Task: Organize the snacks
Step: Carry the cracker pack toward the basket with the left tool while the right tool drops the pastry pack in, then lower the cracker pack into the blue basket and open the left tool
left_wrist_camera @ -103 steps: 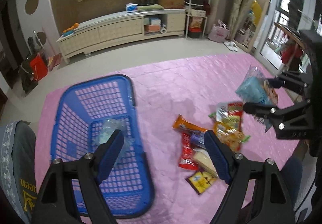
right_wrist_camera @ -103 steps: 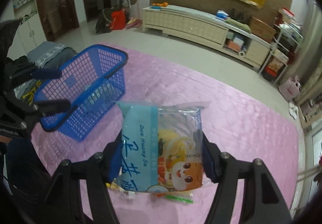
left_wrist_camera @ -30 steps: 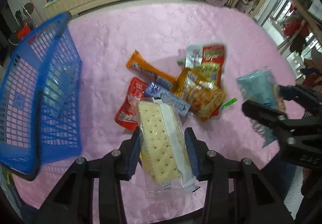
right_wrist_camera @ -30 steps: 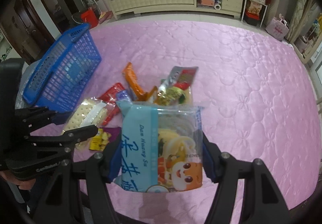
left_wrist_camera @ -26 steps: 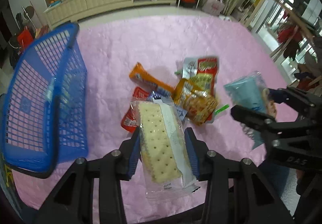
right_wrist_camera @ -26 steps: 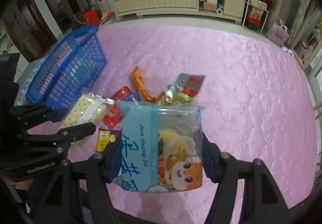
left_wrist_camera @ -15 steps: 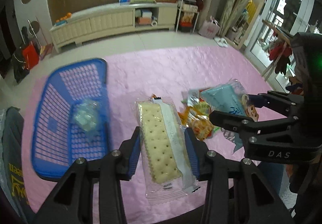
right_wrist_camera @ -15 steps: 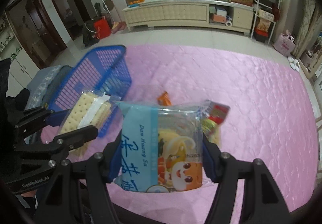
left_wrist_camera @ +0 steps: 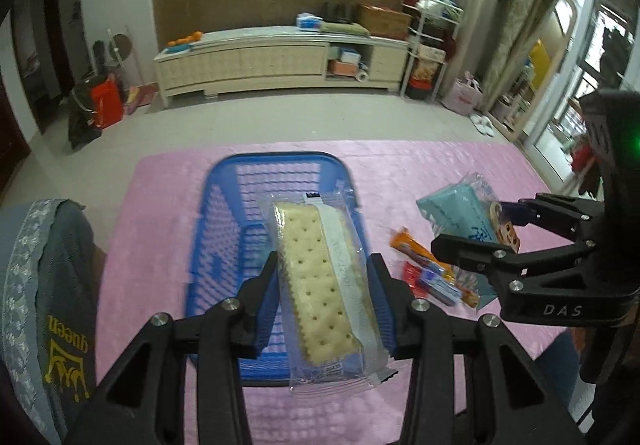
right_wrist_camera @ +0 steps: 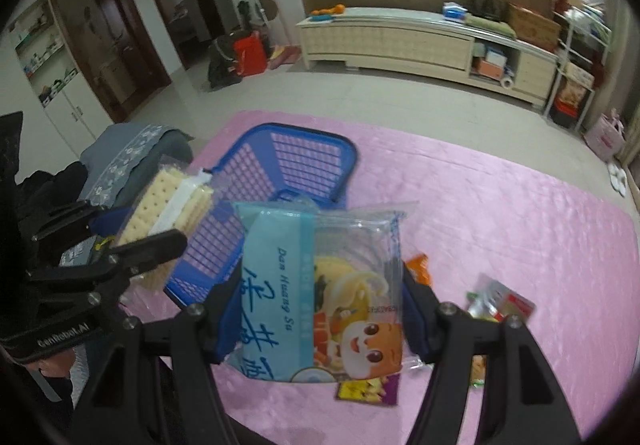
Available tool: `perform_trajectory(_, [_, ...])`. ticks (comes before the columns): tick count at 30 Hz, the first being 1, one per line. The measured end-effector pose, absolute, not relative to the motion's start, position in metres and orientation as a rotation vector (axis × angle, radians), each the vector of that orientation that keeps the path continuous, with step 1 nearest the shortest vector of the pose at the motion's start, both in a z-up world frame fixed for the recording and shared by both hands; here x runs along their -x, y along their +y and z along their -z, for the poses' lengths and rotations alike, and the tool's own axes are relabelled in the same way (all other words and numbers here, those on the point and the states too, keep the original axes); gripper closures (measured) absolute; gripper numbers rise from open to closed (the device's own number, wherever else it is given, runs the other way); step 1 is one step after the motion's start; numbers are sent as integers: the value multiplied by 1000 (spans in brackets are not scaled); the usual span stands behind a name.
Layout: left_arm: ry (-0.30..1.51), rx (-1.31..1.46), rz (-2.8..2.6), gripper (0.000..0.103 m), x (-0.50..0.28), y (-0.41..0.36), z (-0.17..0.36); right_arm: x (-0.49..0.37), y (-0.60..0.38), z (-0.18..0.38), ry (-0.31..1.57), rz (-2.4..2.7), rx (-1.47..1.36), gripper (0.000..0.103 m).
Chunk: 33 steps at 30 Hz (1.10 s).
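1. The left gripper [left_wrist_camera: 324,285] has its jaws narrowed, pinching a cracker pack [left_wrist_camera: 322,281] above the blue basket [left_wrist_camera: 224,213].
2. The right gripper [right_wrist_camera: 316,309] has its jaws wide, clamping a light-blue snack bag [right_wrist_camera: 320,293] beside the basket.
3. Loose snacks [left_wrist_camera: 424,273] lie on the pink mat [left_wrist_camera: 420,165].

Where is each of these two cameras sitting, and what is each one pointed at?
Left wrist: rides the left gripper, looks down over its cracker pack at the basket; a knee in grey fabric shows at left.
Right wrist: rides the right gripper, looks past its blue bag across the pink mat.
Shared: basket, mat, both packs, each other's gripper, the far cabinet.
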<state>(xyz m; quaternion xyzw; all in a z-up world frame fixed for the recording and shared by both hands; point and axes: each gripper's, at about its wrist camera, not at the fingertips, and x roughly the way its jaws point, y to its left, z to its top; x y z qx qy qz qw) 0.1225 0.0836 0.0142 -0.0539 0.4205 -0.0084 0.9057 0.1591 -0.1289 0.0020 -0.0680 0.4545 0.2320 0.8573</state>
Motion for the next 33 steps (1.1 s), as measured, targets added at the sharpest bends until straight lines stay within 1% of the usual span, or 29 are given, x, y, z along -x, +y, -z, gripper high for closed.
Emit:
perform_trajectory(7, [875,138,-65,63,-129,132,-6,-190,-83,19,1001,-546,181,33])
perform_trajectory(17, [912,183,-92,63,-149,171,18,-231,-42,56,1085,-580,203,33])
perform_trajectory(28, [921,207,-119,63,-162,186,24,-260,-16,76,1125,-571,235,32])
perform_trajectory(30, [922,209,-122,63,-161,184,23,-265,-14,80,1134,-564,222,29])
perform_trajectory(31, [924,206,-126,63,-160,183,23,-267,-15,81,1139,-565,213,18])
perform_trajectory(32, [927,204,-128,63,-160,182,24,-265,-18,80,1136,-568,197,12])
perform_trajectory(33, [930,204,-128,63,-160,181,24,-264,-20,78,1123,-571,174,1])
